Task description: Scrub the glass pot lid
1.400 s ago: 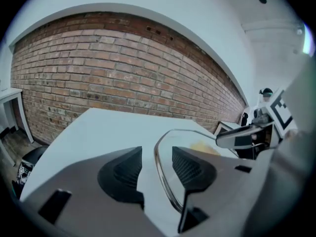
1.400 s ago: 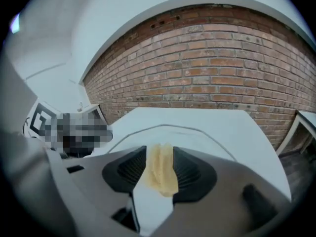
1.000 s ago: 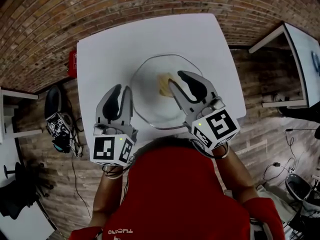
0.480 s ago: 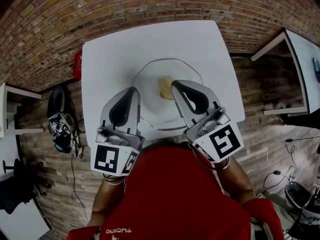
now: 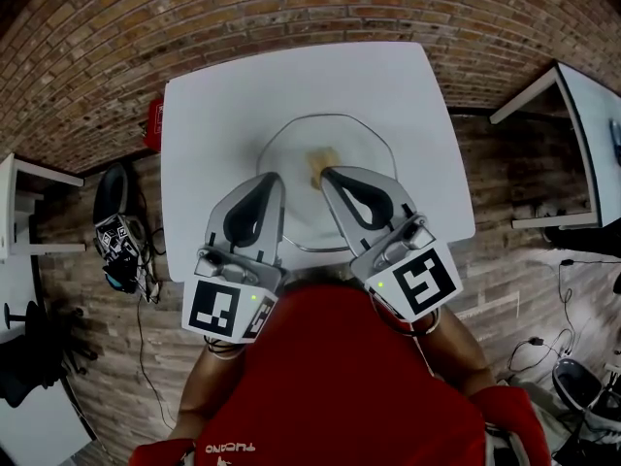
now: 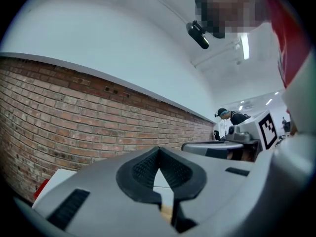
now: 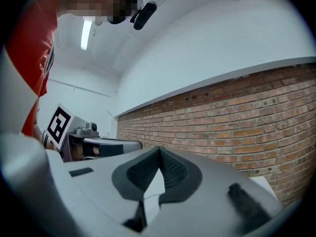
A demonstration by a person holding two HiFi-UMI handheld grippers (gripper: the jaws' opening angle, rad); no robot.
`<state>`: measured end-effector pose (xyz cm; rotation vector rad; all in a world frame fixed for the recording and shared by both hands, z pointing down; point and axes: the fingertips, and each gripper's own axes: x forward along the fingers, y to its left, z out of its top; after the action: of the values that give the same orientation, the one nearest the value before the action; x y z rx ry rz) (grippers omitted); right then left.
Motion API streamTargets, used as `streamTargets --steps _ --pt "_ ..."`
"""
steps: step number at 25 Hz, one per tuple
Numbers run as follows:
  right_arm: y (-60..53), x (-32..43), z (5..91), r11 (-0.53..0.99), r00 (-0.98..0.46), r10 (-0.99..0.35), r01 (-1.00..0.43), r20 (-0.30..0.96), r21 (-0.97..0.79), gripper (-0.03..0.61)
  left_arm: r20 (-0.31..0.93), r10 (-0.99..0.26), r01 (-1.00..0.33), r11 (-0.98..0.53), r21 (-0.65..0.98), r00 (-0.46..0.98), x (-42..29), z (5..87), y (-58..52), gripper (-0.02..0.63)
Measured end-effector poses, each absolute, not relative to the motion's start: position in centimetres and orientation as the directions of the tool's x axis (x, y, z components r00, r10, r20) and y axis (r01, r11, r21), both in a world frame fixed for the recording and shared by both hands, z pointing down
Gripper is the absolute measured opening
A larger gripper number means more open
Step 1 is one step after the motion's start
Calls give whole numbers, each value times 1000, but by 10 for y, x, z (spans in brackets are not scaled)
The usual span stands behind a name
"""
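Since a second ago both grippers have drawn back toward the person, and their jaws, then spread, now meet.

Head view: the left gripper (image 5: 275,181) and right gripper (image 5: 326,175) sit side by side, tips pointing across the white table (image 5: 233,95). The glass pot lid (image 5: 342,139) lies flat at the table's middle, with a yellow sponge (image 5: 317,162) on it just beyond the right gripper's tip. Neither gripper holds anything.

Left gripper view: the dark pads are pressed tip to tip with nothing between them, facing a brick wall (image 6: 74,127).

Right gripper view: the pads are likewise together and empty, and the left gripper shows at the left.
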<state>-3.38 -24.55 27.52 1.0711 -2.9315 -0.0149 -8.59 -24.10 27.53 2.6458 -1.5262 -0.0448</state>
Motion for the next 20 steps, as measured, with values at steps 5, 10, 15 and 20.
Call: streamTargets --steps 5,10,15,20 --pt "-246 -37 272 766 -766 -643 -643 3 -13 29 27 -867 -865 -493 95 498 -83 277 -242 17" --pt "-245 -39 273 770 -770 -638 -638 6 -14 29 30 -866 -864 -495 92 499 -82 278 -243 17" --pt "-245 -38 272 768 -768 -641 -640 2 -17 29 31 -864 -862 -498 94 503 -80 278 -244 17" --pt "-246 -38 270 765 -766 -643 -643 0 -20 29 33 -861 -860 -502 93 507 -80 278 -244 17"
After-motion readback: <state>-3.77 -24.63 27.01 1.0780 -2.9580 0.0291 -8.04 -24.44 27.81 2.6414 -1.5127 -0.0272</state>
